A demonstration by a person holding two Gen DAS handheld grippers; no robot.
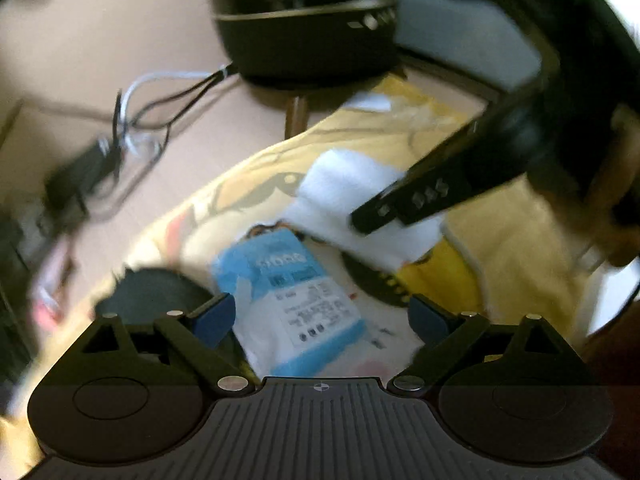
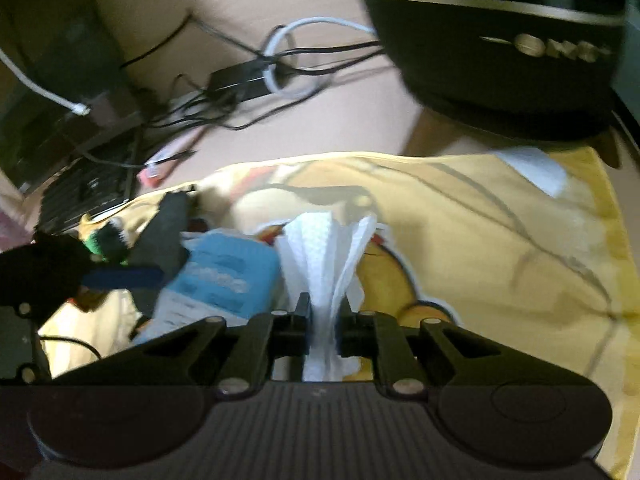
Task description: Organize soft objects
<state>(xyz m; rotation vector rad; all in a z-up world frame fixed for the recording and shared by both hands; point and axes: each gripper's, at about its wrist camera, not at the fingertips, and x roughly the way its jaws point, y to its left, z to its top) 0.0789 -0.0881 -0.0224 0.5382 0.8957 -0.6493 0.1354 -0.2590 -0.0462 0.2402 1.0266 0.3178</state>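
A yellow cartoon-print cloth lies spread on the floor. My right gripper is shut on a folded white tissue, which fans out ahead of its fingers. In the left wrist view that gripper comes in from the right, over the white tissue. My left gripper is open with nothing between its blue pads. It hovers above a blue-and-white tissue pack lying on the cloth. A dark soft item lies left of the pack.
A black round appliance on wooden legs stands at the cloth's far edge. Tangled cables and a black adapter lie on the tan floor to the left. A small green-and-black item sits by the dark one.
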